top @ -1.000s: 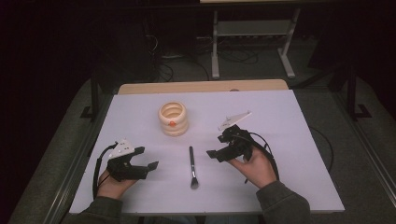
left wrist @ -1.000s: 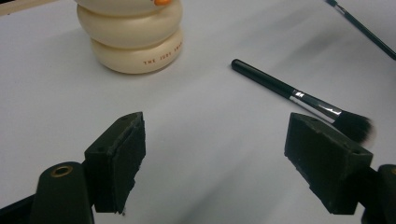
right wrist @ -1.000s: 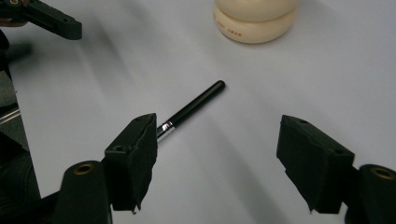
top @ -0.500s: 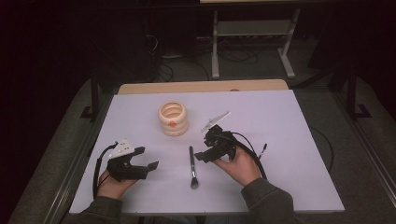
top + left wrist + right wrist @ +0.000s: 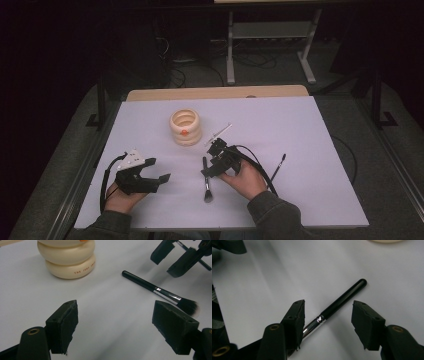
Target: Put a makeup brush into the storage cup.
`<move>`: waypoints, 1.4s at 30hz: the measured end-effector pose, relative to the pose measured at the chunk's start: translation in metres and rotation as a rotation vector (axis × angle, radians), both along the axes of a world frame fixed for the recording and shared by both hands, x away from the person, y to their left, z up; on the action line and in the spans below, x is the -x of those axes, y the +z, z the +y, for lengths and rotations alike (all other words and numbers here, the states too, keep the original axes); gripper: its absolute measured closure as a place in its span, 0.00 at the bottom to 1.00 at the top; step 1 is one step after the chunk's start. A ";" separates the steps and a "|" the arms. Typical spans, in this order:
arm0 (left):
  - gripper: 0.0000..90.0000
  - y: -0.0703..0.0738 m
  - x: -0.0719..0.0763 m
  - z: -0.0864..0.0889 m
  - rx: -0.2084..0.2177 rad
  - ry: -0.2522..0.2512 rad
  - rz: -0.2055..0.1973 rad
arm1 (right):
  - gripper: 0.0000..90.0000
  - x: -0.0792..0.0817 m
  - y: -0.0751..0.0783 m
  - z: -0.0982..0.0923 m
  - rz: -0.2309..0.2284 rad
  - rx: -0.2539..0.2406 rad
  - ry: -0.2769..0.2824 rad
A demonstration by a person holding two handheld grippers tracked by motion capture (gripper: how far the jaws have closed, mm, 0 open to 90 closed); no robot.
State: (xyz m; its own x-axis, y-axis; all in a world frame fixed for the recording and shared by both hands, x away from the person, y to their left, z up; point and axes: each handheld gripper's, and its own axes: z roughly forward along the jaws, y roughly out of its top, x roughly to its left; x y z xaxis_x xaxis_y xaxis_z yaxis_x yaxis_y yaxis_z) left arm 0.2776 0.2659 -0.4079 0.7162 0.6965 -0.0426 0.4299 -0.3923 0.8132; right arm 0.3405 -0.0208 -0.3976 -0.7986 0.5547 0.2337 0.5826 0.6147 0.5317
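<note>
The makeup brush (image 5: 206, 179) lies flat on the white table (image 5: 310, 130), in front of the cream ringed holder (image 5: 185, 127); probably light, stiff and slick, best pinched mid-handle, not by its soft bristles. The right gripper (image 5: 327, 323) has moved left over it, jaws closing, straddling the handle, not yet touching; the left gripper (image 5: 115, 325) rests wide open, empty.

- Your right gripper (image 5: 207, 169) slid over from well right of the makeup brush (image 5: 206, 179) to right on top of it, a bit lower too.
- Its jaws have just been closing; the brush handle lies between them now, pads not pressing on it yet.
- A thin second brush (image 5: 278, 166), which your right hand covered before, now shows right of the makeup brush.
</note>
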 end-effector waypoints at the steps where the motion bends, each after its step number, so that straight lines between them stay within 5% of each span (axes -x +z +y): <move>1: 0.23 0.000 0.000 0.000 -0.002 -0.001 -0.001 | 0.49 -0.001 -0.002 0.001 0.003 0.005 0.001; 19: 0.23 -0.002 0.000 -0.001 -0.009 0.001 0.001 | 0.51 -0.005 -0.027 0.018 0.057 0.085 -0.042; 25: 0.23 -0.002 -0.001 -0.001 -0.011 -0.001 0.005 | 0.55 0.000 -0.028 0.025 0.014 0.134 -0.052; 31: 0.24 -0.002 0.000 -0.002 -0.017 -0.006 0.003 | 0.72 0.007 -0.027 0.034 -0.080 0.244 -0.077; 35: 0.24 -0.002 0.000 -0.003 -0.018 -0.007 0.004 | 0.87 0.009 -0.026 0.037 -0.078 0.248 -0.068; 42: 0.24 -0.002 0.000 -0.003 -0.016 -0.011 0.005 | 0.87 0.003 -0.026 0.033 -0.059 0.218 -0.027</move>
State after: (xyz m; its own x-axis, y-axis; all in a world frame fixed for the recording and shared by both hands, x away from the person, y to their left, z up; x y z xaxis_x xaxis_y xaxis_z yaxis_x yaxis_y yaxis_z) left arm 0.2781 0.2630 -0.4099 0.7236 0.6893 -0.0348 0.4293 -0.4101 0.8047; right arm 0.3370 0.0117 -0.4238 -0.7915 0.6084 0.0592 0.5723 0.7036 0.4211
